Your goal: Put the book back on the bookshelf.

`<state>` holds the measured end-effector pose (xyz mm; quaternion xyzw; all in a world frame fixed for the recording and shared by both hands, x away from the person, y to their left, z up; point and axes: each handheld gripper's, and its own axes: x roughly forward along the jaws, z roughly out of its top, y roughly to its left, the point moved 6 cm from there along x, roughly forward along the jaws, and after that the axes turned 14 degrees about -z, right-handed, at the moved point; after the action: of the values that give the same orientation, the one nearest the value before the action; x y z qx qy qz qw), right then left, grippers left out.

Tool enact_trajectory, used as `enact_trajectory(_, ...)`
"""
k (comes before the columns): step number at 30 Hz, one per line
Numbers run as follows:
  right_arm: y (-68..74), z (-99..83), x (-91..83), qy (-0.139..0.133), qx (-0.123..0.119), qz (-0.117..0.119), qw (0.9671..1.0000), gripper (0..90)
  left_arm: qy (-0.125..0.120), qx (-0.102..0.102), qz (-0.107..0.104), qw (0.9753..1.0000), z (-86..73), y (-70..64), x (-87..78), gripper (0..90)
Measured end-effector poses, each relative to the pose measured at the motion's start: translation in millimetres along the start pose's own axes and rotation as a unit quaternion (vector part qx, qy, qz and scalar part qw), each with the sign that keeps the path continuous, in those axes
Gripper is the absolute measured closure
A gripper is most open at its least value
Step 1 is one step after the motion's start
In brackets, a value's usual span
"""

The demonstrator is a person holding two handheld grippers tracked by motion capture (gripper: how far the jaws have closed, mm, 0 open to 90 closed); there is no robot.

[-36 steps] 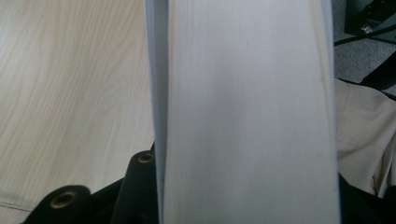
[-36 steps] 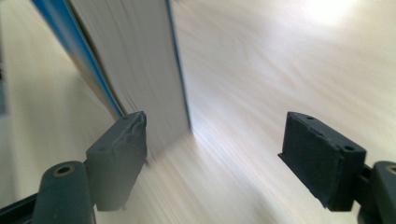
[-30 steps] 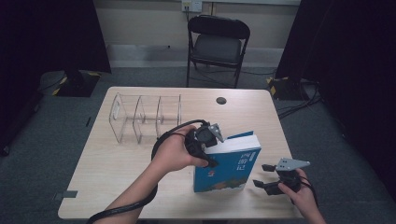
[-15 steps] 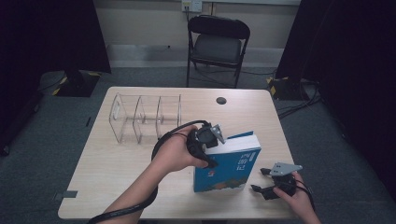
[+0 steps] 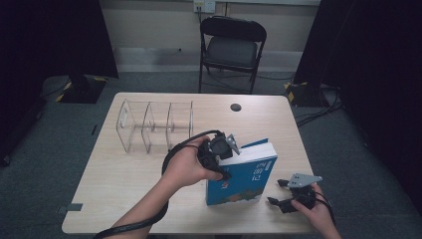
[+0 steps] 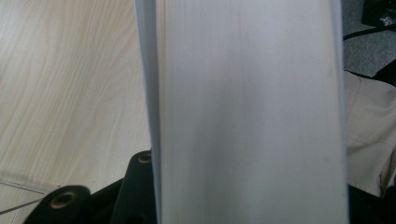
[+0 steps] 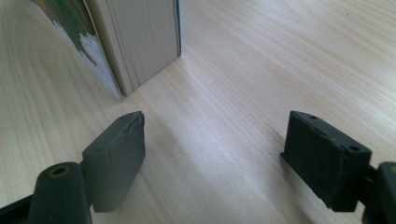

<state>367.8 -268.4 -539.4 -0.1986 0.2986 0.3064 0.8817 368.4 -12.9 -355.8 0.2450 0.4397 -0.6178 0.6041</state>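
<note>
Standing on the table (image 5: 149, 199), front centre-right, is the book (image 5: 244, 177), upright on its lower edge w/ blue cover toward the camera; the lift off the tabletop looks done. Left of it, near the far edge and well apart, sits the clear divider rack (image 5: 154, 124), slots unfilled, so moving the book over and slotting it in appears to remain (judgement). Left gripper (image 5: 219, 152) clamps the book's top near corner, jaws closed on cover and page block; left gripper view gives a page edge (image 6: 247, 112) running between them. Right gripper (image 5: 286, 195) rests low on the table just right of the book, jaws spread wide, holding nothing, apart from it. Hard to read: cover title too small; rack walls faint; small dark disc (image 5: 235, 107) by far edge unidentifiable.
</note>
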Motion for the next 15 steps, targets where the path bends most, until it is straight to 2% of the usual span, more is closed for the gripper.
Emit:
enact_trajectory(3, -0.1, -0.1, -0.1, 0.001, 0.000, -0.001, 1.0000, 19.9, -0.001, 0.000, -0.004, 1.0000, -0.2, 0.6, -0.4, 61.7)
enact_trajectory(8, 0.0, -0.2, -0.2, 0.000, -0.002, 0.001, 1.0000, 19.5, -0.009, -0.025, -0.006, 0.9996, -3.4, 3.8, -3.8, 61.8)
enact_trajectory(15, 0.2, -0.2, -0.2, -0.001, -0.002, 0.003, 1.0000, 19.5, -0.002, -0.060, 0.009, 0.9982, -13.5, 7.8, -17.3, 61.8)
